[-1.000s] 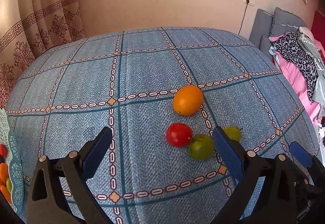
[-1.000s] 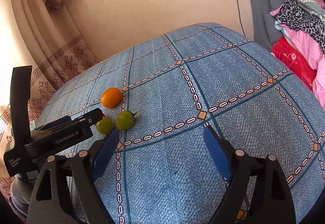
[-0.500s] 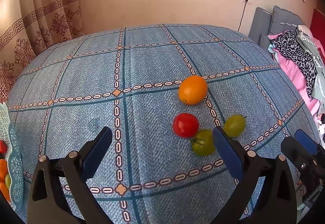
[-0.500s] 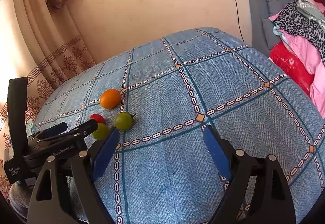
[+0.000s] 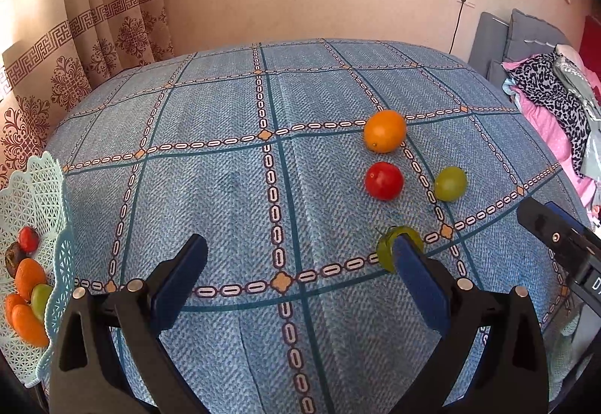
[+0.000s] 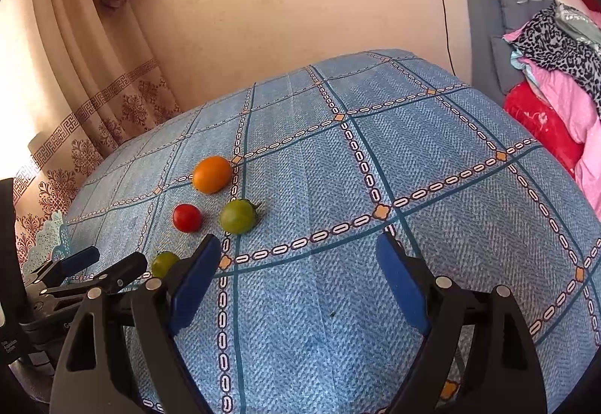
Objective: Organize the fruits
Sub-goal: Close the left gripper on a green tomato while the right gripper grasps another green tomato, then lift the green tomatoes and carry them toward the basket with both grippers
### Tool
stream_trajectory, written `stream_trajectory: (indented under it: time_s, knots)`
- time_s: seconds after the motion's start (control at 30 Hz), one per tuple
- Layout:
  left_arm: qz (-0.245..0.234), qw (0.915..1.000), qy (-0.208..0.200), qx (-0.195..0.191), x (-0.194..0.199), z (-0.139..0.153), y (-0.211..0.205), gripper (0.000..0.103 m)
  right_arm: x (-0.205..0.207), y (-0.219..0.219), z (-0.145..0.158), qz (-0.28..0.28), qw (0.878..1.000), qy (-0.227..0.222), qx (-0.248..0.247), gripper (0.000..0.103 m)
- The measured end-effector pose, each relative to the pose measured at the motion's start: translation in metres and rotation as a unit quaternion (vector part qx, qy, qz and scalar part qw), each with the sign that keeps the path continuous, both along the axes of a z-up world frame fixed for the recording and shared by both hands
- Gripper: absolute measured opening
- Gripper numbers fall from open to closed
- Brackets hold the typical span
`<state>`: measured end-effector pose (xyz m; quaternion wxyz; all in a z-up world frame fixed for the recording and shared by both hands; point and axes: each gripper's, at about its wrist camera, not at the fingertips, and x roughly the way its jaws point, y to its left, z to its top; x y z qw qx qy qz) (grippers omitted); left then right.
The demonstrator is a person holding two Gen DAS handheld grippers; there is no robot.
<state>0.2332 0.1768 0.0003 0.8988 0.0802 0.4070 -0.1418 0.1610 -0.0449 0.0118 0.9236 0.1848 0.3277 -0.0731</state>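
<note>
Where blue checked cloth covers the counter (image 5: pixel 233 121), four loose fruits in a group toward the right side:
- orange fruit (image 5: pixel 384 130), farthest back, on a chain-pattern line of the cloth; in the right wrist view at (image 6: pixel 211 174).
- red tomato (image 5: pixel 384 180), just in front of the orange fruit, apart from it; also at (image 6: pixel 187 218).
- pale green tomato (image 5: pixel 450 183), right of the red tomato, not touching it; stem visible in the right wrist view (image 6: pixel 237 216).
- dark green tomato (image 5: pixel 387 249), nearest, partly hidden behind the right finger of the left tool; contact with that finger cannot be told. Seen in the right wrist view at (image 6: pixel 164 262), likewise half covered.

Left tool (image 5: pixel 300 277): jaws spread wide, blue pads facing inward, nothing between them, held above the cloth. Body also visible at the left edge of the right wrist view (image 6: pixel 88 273).

Right tool (image 6: pixel 298 275): jaws spread wide, holding nothing, over bare cloth to the right of the fruit group. Tip showing at the right edge of the left wrist view (image 5: pixel 556 231).

Pale blue lattice basket (image 5: pixel 56 211) at the left edge of the counter, well apart from the loose fruits. Contents: several orange fruits, one small red fruit, one green fruit, one dark item not identifiable.

Surroundings: patterned beige curtain (image 5: pixel 86 49) at left; plain wall behind; heap of bedding and clothes (image 6: pixel 556 68) at right, with a wall socket and black cord above it.
</note>
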Motion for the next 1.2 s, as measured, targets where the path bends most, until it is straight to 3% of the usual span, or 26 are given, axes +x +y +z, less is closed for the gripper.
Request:
stream_trajectory:
  time_s: [0.2,0.47,0.6,0.67,0.73,1.07,1.2]
  knots:
    - [-0.042,0.9991,-0.009,-0.003,-0.019,0.005,-0.021,0.1,0.001,-0.003,-0.002,-0.003,1.0,0.003,0.003,0.084]
    - [-0.058,0.9981,0.016,0.016,-0.017,-0.015,-0.043,0.062,0.001,-0.004,-0.004,-0.003,1.0,0.005,0.003,0.084]
    - [-0.063,0.9978,0.021,0.004,-0.012,-0.019,-0.043,0.052,0.002,-0.003,-0.005,-0.003,1.0,0.007,0.001,0.084]
    - [-0.074,0.997,0.021,-0.007,-0.013,-0.02,-0.044,0.038,0.003,-0.002,-0.006,-0.001,1.0,0.008,-0.002,0.084]
    - [-0.083,0.9963,0.018,-0.015,-0.015,-0.019,-0.043,0.031,0.003,0.001,-0.007,0.001,1.0,0.008,-0.007,0.084]
    - [-0.055,0.9981,-0.011,-0.024,-0.018,-0.007,-0.02,0.03,0.008,0.019,-0.009,0.026,0.999,0.014,-0.04,0.083]
    - [-0.033,0.999,-0.022,-0.018,-0.015,-0.001,-0.006,0.03,0.018,0.027,-0.008,0.057,0.997,0.024,-0.046,0.072]
